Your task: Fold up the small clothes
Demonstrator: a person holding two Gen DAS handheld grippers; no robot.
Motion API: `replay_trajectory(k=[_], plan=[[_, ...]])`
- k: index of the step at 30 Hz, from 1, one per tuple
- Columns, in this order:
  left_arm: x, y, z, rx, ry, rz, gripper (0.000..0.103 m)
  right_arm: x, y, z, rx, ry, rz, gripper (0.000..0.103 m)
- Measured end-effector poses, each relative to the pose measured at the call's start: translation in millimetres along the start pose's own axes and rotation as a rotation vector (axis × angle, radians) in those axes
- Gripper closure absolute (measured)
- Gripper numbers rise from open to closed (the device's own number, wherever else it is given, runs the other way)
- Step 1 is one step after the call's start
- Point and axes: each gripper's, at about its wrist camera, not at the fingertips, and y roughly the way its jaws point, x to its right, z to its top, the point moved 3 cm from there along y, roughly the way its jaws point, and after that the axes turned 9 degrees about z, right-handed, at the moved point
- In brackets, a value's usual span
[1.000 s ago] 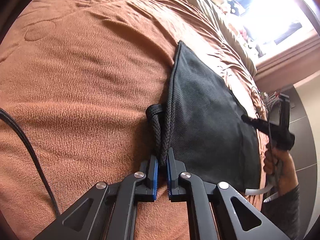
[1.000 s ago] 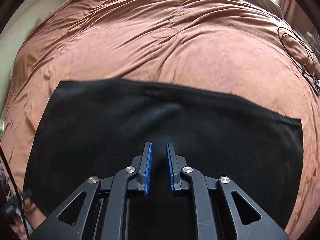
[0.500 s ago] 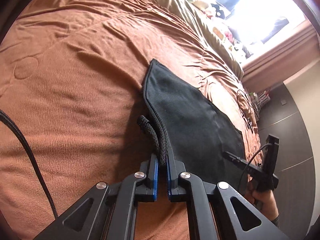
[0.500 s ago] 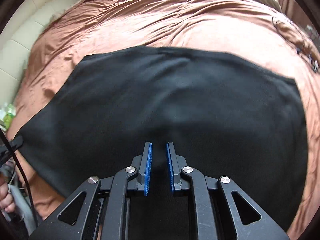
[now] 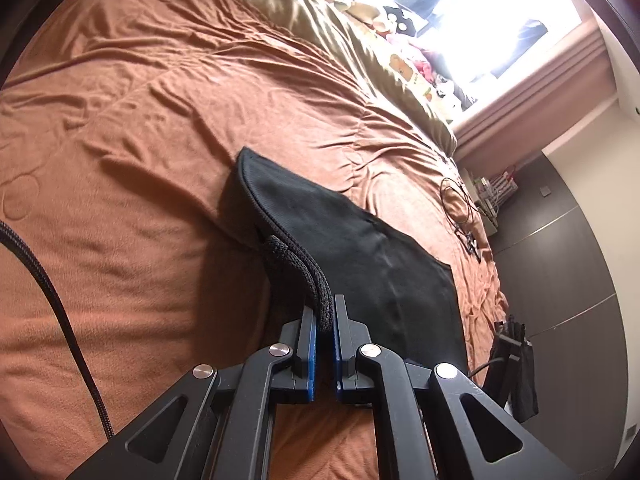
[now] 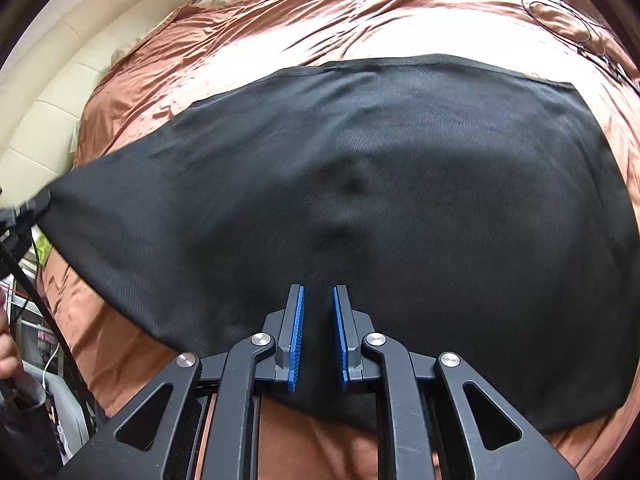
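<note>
One black garment [image 6: 400,184], thin knit, is spread over the brown bedspread [image 5: 132,128]; its near left corner is lifted clear of the bed, the far edge rests on the cover. Left gripper [image 5: 325,316]: jaws closed to a narrow slot, pinching the thick corded hem [image 5: 310,270] at that lifted corner. Right gripper [image 6: 319,308]: jaws parted a little, blue pads [image 6: 297,332] bare, nothing between them; it hovers over the near middle of the cloth. Whether it touches the fabric, cannot tell. Judgement on handling: light, limp, no stiffness; it sags and dimples between supports, so a single held corner drags the rest. The hem is the firmest, least slippery place to take hold. A second hold on the near right corner seems best for an even fold. Satin-like cover probably lets the cloth slide.
</note>
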Motion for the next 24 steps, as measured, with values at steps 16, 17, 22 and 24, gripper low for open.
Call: replay_trajectory(k=[16,17,22,24], plan=[[79.8,-12.0,24.7,0.036,0.119,-0.059,0.097,7.4,-9.8,-40.8,0.041,0.095,0.082,0.096],[86.1,-12.6,25.8,0.038,0.129,-0.061,0.097,8.8,-10.0,-42.7,0.043,0.104,0.087,0.096],[120.2,-11.5,26.7,0.036,0.184,-0.083,0.097,15.7,-14.1,-48.8,0.053,0.144,0.128,0.096],[133.2,-10.0,25.2,0.034,0.203,-0.092,0.097,18.1,-16.8,-51.2,0.051,0.144,0.136,0.096]])
